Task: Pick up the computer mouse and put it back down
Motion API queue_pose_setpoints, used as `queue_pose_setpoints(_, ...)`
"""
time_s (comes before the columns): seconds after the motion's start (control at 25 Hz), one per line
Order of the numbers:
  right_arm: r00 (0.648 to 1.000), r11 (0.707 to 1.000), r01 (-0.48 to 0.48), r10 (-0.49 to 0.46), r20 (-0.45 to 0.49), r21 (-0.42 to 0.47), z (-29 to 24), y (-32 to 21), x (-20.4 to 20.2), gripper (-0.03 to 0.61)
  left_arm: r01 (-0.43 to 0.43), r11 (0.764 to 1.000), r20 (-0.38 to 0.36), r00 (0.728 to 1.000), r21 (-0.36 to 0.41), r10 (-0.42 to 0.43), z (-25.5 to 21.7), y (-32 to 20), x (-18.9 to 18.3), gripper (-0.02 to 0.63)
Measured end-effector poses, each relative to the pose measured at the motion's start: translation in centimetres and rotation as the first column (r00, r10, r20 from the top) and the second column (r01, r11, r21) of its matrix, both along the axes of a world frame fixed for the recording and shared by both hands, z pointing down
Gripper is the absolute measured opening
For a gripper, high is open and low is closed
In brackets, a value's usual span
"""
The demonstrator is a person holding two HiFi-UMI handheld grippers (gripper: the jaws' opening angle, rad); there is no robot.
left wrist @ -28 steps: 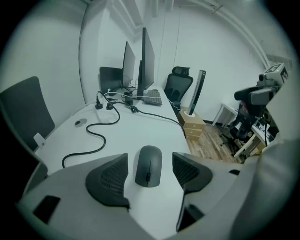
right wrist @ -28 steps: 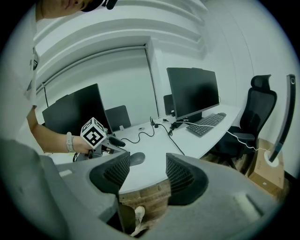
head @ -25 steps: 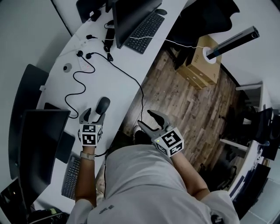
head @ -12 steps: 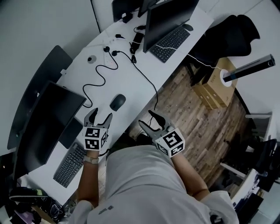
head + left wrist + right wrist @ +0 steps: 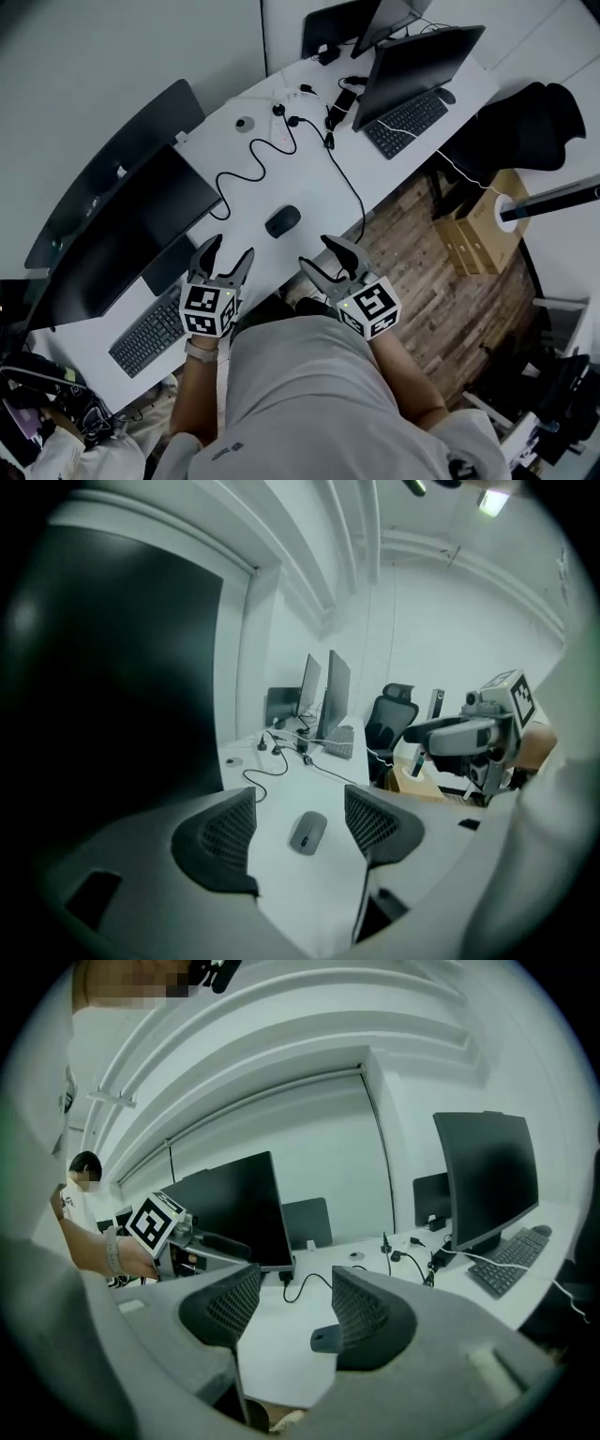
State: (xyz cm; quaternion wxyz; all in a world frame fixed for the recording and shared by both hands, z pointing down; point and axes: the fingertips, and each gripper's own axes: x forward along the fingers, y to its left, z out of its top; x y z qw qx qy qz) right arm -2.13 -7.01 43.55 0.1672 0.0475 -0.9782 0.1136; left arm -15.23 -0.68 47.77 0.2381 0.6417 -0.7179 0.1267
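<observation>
A dark grey computer mouse [image 5: 282,220] lies flat on the white desk [image 5: 309,178], near its front edge. My left gripper [image 5: 228,254] hovers just short of it over the desk edge, open and empty. In the left gripper view the mouse [image 5: 307,832] lies ahead between the spread fingers [image 5: 225,841], not touched. My right gripper [image 5: 319,255] is open and empty, level with the desk edge to the right of the mouse. In the right gripper view the mouse [image 5: 324,1338] peeks out beside the right finger [image 5: 370,1321], and the left gripper [image 5: 192,1238] shows at the left.
A large monitor [image 5: 131,234] and a keyboard [image 5: 155,330] stand left of the mouse. A black cable [image 5: 251,169] snakes across the desk behind it. Farther off are a second monitor [image 5: 412,61], a keyboard [image 5: 411,119], an office chair [image 5: 530,117] and cardboard boxes [image 5: 483,230] on the wooden floor.
The left gripper has drawn back from the mouse toward the desk's front edge, still open. The mouse stays on the desk. The head view has swung, showing more of the desk.
</observation>
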Motion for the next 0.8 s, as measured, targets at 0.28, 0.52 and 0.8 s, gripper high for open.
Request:
queue_pose_setpoints(0.28,0.991,0.994,0.1,-0.104,0.08,0.048,-3.0,1.6,-2.6,0.241,0.057,0.977,0.015,0.998,0.204,-0.061,-5.5,1.6,-0.5,0.291)
queue_pose_setpoints(0.52,0.978,0.985,0.143,-0.155,0.138,0.094,-4.8,2.6,-3.9,0.241,0.079,0.941,0.001,0.996,0.328,-0.084,-8.0,2.5,-0.9,0.29)
queue_pose_setpoints(0.8,0.964,0.977,0.148,-0.177,0.199,0.152,-6.8,3.0,-4.5,0.241,0.089,0.905,-0.009,0.996,0.417,-0.094,-10.0,2.8,-1.2,0.29)
